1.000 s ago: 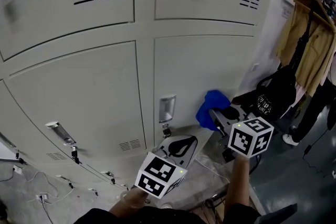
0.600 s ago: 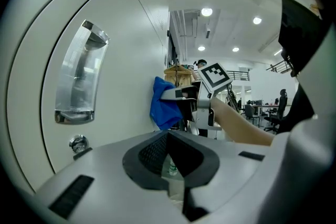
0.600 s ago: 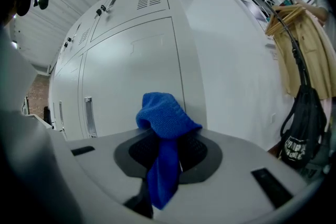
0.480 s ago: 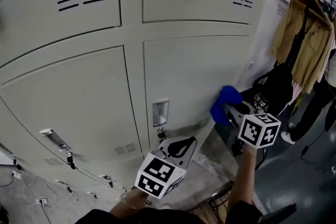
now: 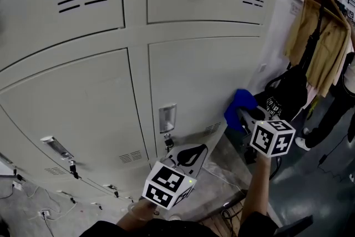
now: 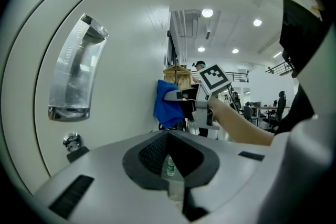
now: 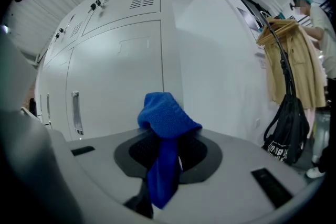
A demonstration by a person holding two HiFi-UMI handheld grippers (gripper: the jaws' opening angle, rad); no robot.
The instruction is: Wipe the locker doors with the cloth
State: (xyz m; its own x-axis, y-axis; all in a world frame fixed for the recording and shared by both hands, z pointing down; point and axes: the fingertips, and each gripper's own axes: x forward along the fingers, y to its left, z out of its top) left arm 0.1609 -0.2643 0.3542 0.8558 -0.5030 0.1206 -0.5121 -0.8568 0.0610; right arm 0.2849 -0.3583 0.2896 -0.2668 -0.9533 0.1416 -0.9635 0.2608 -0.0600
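Holding the blue cloth clamped beside the lower locker door, the right gripper likely needs pressing and sweeping next, while the left gripper idles closed, empty

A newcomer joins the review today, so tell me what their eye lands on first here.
The blue cloth stands out, pinched in the right gripper near the right edge of the pale grey locker doors. Next come the left gripper, shut and empty, low before the lockers, and the tan coat hanging at far right.
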